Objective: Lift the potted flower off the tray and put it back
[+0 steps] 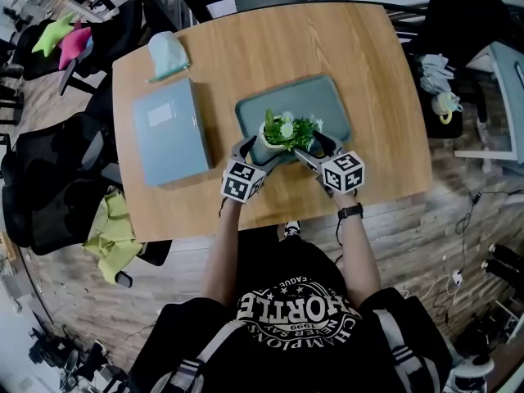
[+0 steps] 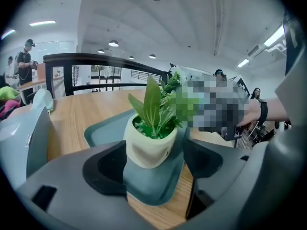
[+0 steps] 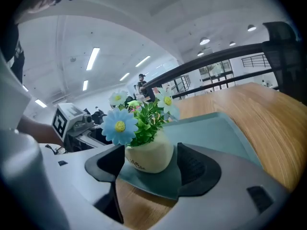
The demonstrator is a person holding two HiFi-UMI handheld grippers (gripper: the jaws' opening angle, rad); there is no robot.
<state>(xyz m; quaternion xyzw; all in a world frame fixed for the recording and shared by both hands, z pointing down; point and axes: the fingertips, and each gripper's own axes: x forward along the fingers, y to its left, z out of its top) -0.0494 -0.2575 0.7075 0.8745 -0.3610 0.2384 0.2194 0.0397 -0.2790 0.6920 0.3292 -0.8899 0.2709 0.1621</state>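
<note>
The potted flower [image 1: 276,136], a cream pot with green leaves and pale blue daisies, stands upright on the near corner of the teal tray [image 1: 327,97]. My left gripper [image 1: 250,150] and right gripper [image 1: 315,147] flank it from either side, both open. In the left gripper view the pot [image 2: 149,148] sits on the tray [image 2: 103,131] between the jaws of the left gripper [image 2: 156,163], with a clear gap at the right pad. In the right gripper view the pot [image 3: 148,155] rests on the tray [image 3: 216,133] inside the jaws of the right gripper [image 3: 146,166], and a gap shows beside the right pad.
A pale blue-grey box [image 1: 168,133] lies left of the tray and a light blue pouch [image 1: 168,53] sits behind it. The tray's near corner lies close to the table's front edge [image 1: 270,219]. Black chairs and a yellow-green cloth [image 1: 110,232] stand at the left.
</note>
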